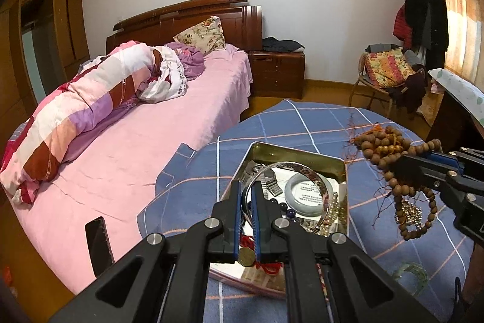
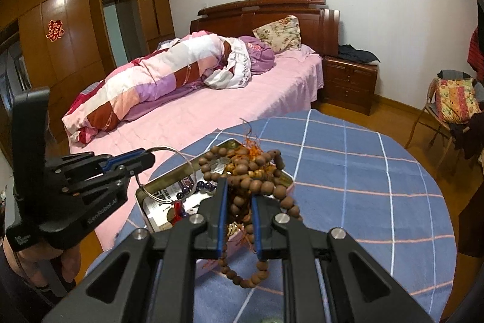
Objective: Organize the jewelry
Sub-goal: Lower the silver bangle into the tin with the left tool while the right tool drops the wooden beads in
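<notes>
An open metal tin (image 1: 298,155) sits on a round table with a blue checked cloth (image 1: 308,123). In it lie a pale jade bangle (image 1: 291,189), a watch band, dark beads and pearls. My left gripper (image 1: 247,196) is shut on a thin silver bangle (image 1: 302,168) and holds it over the tin; it also shows in the right wrist view (image 2: 142,159). My right gripper (image 2: 239,202) is shut on a bunch of brown wooden bead strings (image 2: 257,168) with orange tassels, lifted above the tin (image 2: 145,192); the beads (image 1: 384,147) hang at the right of the left wrist view.
A bed with a pink sheet (image 1: 145,135) stands left of the table, a phone (image 1: 98,244) on its near edge. A green bangle (image 1: 413,274) lies on the cloth near the front right. A chair with clothes (image 1: 387,74) stands beyond the table.
</notes>
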